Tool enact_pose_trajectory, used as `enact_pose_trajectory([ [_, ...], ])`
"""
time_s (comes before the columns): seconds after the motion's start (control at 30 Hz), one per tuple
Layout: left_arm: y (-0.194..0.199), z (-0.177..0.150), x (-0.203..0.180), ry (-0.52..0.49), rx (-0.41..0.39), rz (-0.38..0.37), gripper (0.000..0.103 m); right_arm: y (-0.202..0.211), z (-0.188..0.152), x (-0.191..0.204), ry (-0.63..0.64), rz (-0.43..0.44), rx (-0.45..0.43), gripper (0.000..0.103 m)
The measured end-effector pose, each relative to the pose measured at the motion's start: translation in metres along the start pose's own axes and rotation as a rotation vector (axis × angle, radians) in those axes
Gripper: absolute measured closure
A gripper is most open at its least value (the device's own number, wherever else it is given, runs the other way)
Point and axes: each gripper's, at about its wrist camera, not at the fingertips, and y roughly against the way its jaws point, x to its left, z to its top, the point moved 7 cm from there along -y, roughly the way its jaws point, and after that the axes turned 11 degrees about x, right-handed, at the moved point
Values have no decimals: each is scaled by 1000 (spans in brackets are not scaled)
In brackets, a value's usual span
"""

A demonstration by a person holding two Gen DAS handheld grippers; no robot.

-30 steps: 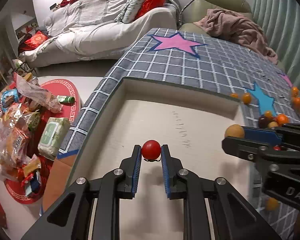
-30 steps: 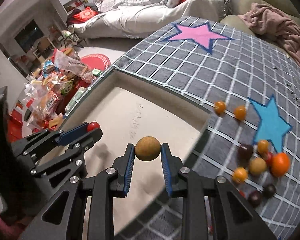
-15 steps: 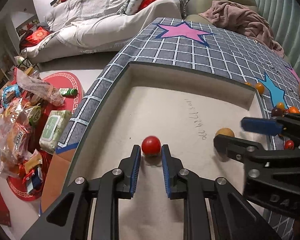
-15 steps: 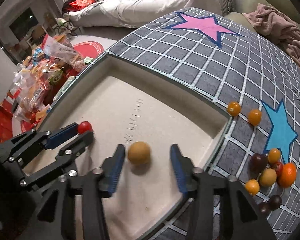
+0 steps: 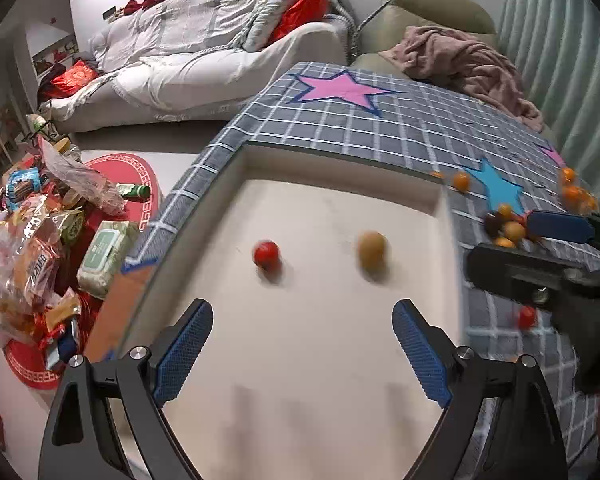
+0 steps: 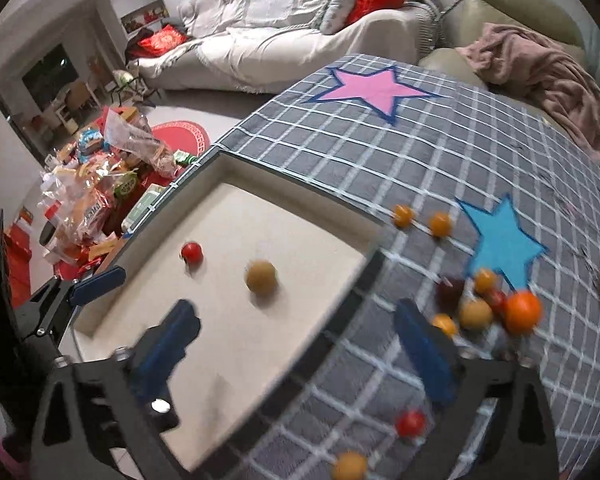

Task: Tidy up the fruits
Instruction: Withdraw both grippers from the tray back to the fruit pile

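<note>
A red fruit (image 5: 266,253) and a tan round fruit (image 5: 372,249) lie apart on the floor of the shallow beige tray (image 5: 324,360); both also show in the right wrist view, red (image 6: 191,252) and tan (image 6: 261,277). My left gripper (image 5: 300,354) is open and empty, above the tray's near part. My right gripper (image 6: 300,344) is open and empty, over the tray's right rim (image 6: 356,280). A cluster of loose fruits (image 6: 488,304) lies on the checked cloth to the right, with a red one (image 6: 410,423) and a yellow one (image 6: 350,465) nearer.
The tray sits in a grey checked cloth with pink (image 6: 370,88) and blue (image 6: 500,240) stars. Two small orange fruits (image 6: 420,218) lie past the tray's far right corner. Snack bags (image 5: 32,240) clutter the floor at left. A sofa (image 5: 204,52) stands behind.
Both grippers opened wide and pulled back. The red fruit and the tan fruit now lie loose in the tray. The right gripper shifted right toward the cloth.
</note>
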Motion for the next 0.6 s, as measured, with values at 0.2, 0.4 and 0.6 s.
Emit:
enact_pose_trajectory([
  [0.2, 21, -34, -39, -44, -18, -58, 11, 24, -62, -53, -129, -31, -6, 0],
  [0.4, 35, -60, -85, -129, -26, -74, 11, 28, -122, -97, -208, -107, 33, 0],
  [0.6, 36, -76, -118, -206, -9, -61, 11, 29, -149, -122, -266, -108, 38, 0],
])
